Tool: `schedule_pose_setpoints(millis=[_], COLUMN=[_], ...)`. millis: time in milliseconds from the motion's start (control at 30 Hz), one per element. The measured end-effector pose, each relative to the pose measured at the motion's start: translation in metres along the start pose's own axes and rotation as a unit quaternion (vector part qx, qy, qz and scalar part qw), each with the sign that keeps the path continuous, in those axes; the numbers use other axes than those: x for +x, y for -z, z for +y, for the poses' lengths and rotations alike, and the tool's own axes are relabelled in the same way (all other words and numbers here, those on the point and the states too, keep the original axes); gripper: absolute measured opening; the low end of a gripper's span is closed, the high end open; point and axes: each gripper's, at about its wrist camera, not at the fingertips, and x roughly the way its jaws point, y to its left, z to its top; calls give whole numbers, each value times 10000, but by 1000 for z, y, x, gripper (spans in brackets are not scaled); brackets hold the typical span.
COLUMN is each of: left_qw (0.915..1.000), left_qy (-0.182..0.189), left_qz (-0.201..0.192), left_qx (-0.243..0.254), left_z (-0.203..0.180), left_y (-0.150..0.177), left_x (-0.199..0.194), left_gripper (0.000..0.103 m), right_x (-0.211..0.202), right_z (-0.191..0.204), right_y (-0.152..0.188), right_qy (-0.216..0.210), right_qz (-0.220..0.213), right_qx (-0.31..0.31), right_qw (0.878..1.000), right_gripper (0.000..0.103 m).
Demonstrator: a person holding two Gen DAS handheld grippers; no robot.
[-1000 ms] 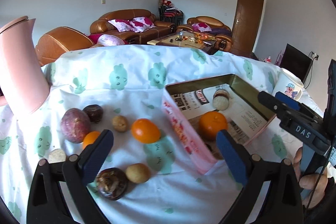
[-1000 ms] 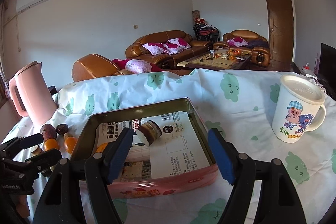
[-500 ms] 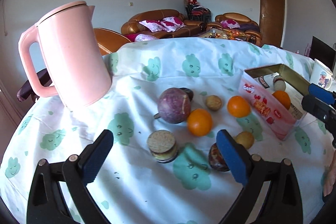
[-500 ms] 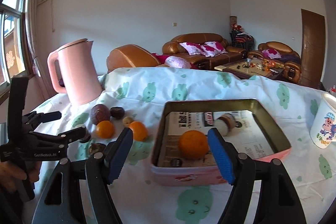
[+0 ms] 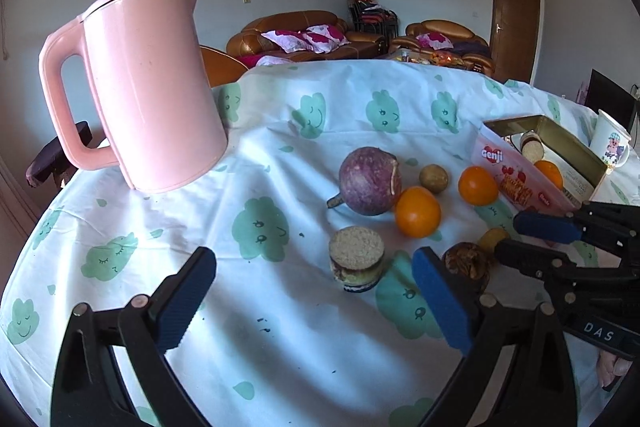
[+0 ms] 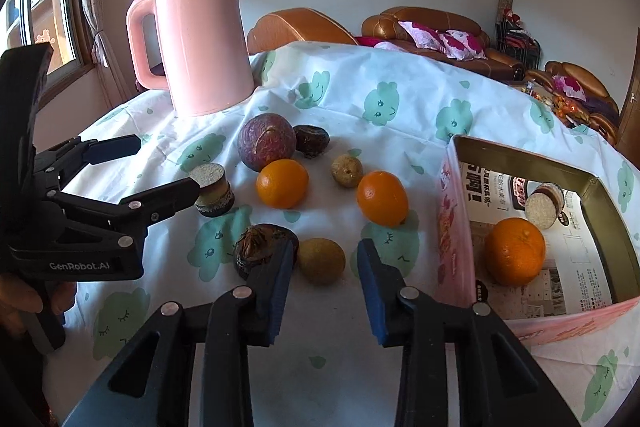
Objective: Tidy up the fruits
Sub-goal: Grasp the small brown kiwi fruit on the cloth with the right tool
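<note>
While ridged blue pads (image 6: 374,281) close, round yellowish-brown fruit (image 6: 321,260) between, smooth oranges (image 6: 282,183).

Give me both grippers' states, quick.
Left gripper: open, empty.
Right gripper: open; its jaws have just been closing around the small brown fruit, not visibly pressing it yet.

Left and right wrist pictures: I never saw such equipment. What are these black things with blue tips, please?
A person holds a hand-held claw in each hand, and a camera on each looks along its two fingers. The left wrist picture shows the left claw, wide open and empty, above the table. The right wrist picture shows the right claw. Its jaws have just been closing around a small brown fruit and are not yet pressing it. Two oranges and a pink kettle sit nearby. The tin box holds another orange.
</note>
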Motion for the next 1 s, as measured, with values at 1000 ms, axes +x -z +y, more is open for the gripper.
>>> schedule_pose_setpoints(millis=[1000], left_qw=[9888], left_qy=[1461], left_qz=[30], left_qx=[317], left_z=[-38], left_y=[-2], left_x=[-7], left_gripper=[97], right_x=[-37], right_z=[-41], right_y=[-13], right_qy=[-130], right_qz=[-790], right_qx=[738], right_qw=[9941], right_gripper=[28])
